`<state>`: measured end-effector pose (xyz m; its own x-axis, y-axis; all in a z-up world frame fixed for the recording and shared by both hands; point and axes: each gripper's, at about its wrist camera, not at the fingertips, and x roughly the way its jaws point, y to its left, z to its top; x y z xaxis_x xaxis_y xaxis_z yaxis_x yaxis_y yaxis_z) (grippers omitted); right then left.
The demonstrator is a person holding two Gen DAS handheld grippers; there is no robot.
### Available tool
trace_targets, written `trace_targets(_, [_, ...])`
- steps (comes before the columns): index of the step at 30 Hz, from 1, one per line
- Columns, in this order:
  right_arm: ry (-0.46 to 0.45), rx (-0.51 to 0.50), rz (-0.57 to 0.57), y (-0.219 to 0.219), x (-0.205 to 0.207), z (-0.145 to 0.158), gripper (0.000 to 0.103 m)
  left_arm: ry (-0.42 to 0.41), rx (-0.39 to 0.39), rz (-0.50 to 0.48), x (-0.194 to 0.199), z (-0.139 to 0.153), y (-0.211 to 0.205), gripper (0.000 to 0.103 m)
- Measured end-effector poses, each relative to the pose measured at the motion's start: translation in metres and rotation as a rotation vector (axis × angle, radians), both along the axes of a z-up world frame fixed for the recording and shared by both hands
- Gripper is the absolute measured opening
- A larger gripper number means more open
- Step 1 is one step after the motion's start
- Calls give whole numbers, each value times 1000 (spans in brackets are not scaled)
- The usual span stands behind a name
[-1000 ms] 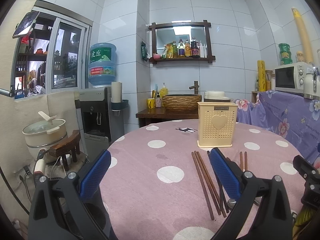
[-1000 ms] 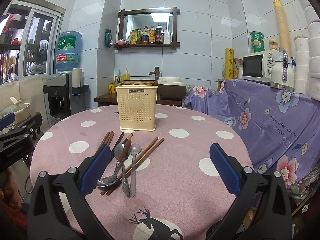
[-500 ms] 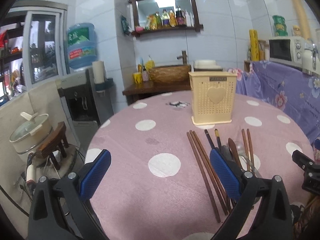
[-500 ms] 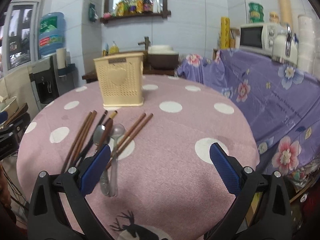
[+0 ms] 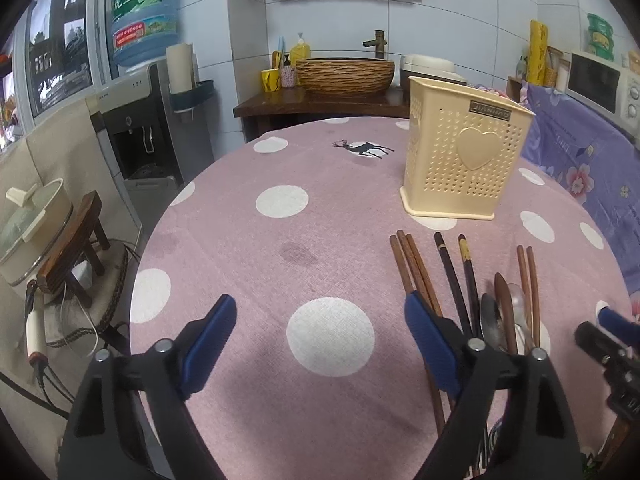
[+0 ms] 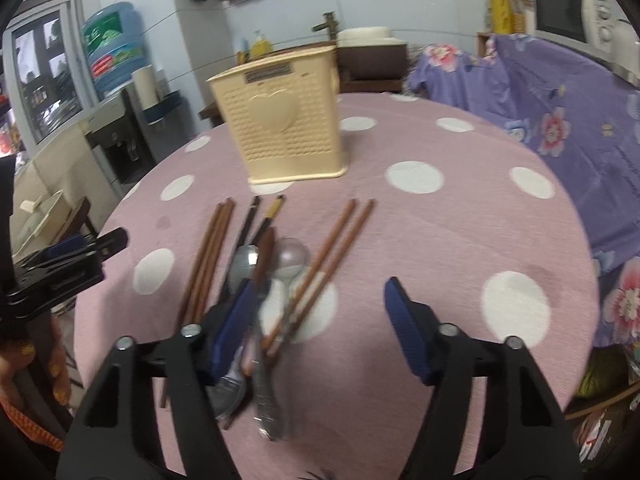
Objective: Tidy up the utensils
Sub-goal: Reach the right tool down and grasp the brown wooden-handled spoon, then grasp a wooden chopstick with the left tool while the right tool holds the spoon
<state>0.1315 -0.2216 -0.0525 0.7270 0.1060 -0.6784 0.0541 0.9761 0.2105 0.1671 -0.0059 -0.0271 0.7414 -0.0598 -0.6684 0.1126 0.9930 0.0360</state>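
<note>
A cream perforated utensil holder (image 5: 460, 160) (image 6: 286, 128) stands upright on the pink dotted table (image 5: 312, 248) (image 6: 440, 220). In front of it lie several chopsticks (image 5: 416, 272) (image 6: 208, 260), a further brown pair (image 6: 336, 240), two metal spoons (image 5: 490, 324) (image 6: 292, 258) and a brown wooden spoon (image 6: 266, 252). My left gripper (image 5: 320, 320) is open and empty above the table, left of the utensils. My right gripper (image 6: 320, 304) is open and empty, low over the spoons and chopsticks; it also shows in the left wrist view (image 5: 612, 328).
A water dispenser (image 5: 148, 120) and a pot on a stool (image 5: 32, 216) stand left of the table. A purple flowered cloth (image 6: 560, 120) covers furniture on the right, with a microwave (image 6: 568, 12) on it. A wooden counter with a woven basket (image 5: 344, 72) is behind.
Both grippers have moved forward and tilted down toward the table. The utensils and holder now look closer. The right gripper has come down over the spoons.
</note>
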Motion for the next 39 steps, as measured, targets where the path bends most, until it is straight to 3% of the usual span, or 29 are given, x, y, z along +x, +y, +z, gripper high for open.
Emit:
trace_targets(4, [44, 41, 51, 21, 28, -7, 47, -15, 7, 10, -2, 2, 1, 80])
trace_targets(11, [129, 63, 48, 37, 63, -23, 25, 8, 10, 9, 1, -4, 3, 80])
trace_targets(13, [142, 69, 34, 36, 68, -27, 23, 20, 12, 3, 4, -7, 1, 79])
trace_targets(32, [183, 70, 10, 31, 87, -41, 17, 88, 28, -49, 19, -22, -13, 75])
trace_targets(39, [85, 71, 22, 29, 65, -21, 17, 157, -2, -89, 34, -27, -25, 59])
